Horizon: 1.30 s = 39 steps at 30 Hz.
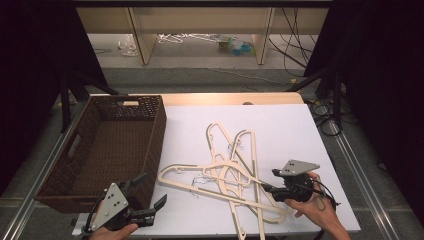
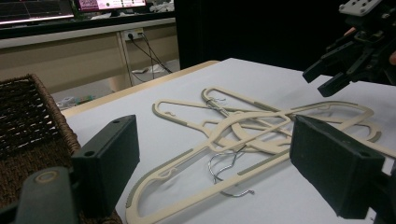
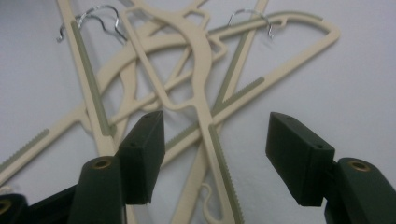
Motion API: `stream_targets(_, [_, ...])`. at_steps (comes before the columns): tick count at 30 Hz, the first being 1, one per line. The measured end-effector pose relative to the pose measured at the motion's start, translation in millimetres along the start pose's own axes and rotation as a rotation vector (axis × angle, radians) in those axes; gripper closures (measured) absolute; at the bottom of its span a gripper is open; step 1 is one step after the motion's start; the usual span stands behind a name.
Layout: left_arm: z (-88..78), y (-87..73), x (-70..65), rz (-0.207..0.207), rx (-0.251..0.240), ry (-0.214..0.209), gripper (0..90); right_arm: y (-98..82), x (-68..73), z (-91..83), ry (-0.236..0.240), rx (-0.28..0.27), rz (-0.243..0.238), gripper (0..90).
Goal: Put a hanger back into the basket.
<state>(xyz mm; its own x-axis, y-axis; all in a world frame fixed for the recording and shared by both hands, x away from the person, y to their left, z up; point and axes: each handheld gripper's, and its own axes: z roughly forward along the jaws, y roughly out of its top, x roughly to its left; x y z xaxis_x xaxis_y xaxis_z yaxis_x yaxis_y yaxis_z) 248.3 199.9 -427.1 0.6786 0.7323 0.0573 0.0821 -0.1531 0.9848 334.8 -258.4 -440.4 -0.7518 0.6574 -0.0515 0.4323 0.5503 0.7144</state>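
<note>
Several cream plastic hangers (image 1: pixel 230 170) with metal hooks lie tangled in a pile on the white table top (image 1: pixel 285 130). My right gripper (image 1: pixel 270 180) hovers at the pile's right edge, pointing left, jaws open. In the right gripper view my right gripper (image 3: pixel 215 154) straddles one ribbed arm of the hangers (image 3: pixel 196 51) without touching it. My left gripper (image 1: pixel 150 190) is open and empty near the table's front edge, by the basket's corner. In the left gripper view my left gripper (image 2: pixel 219 158) faces the hangers (image 2: pixel 243 126), with the right gripper (image 2: pixel 327 77) beyond them.
A deep brown wicker basket (image 1: pixel 156 135) with nothing in it stands on the left of the table, its wall (image 2: pixel 28 121) close beside my left gripper. Beyond the table are wooden furniture legs (image 1: pixel 142 40), cables and floor clutter. Dark curtains flank both sides.
</note>
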Motion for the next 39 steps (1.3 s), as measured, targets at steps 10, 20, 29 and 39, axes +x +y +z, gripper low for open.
stream_targets(10, [1.0,-0.1,-0.6,0.007,-0.003,-0.006,16.0,6.0,-17.0,21.1,0.114,0.196,-0.033,52.8])
stream_targets(20, [1.0,-0.3,-1.0,0.012,0.007,-0.008,16.0,11.9,-28.3,45.8,0.181,0.307,-0.026,66.7])
stream_targets(29, [4.7,0.7,-3.1,0.001,0.013,-0.015,16.0,20.0,-28.1,50.2,0.219,0.366,-0.013,78.4])
stream_targets(39, [39.3,10.3,-15.2,0.043,0.095,-0.039,16.9,35.5,-17.5,32.2,0.185,0.39,-0.119,79.2])
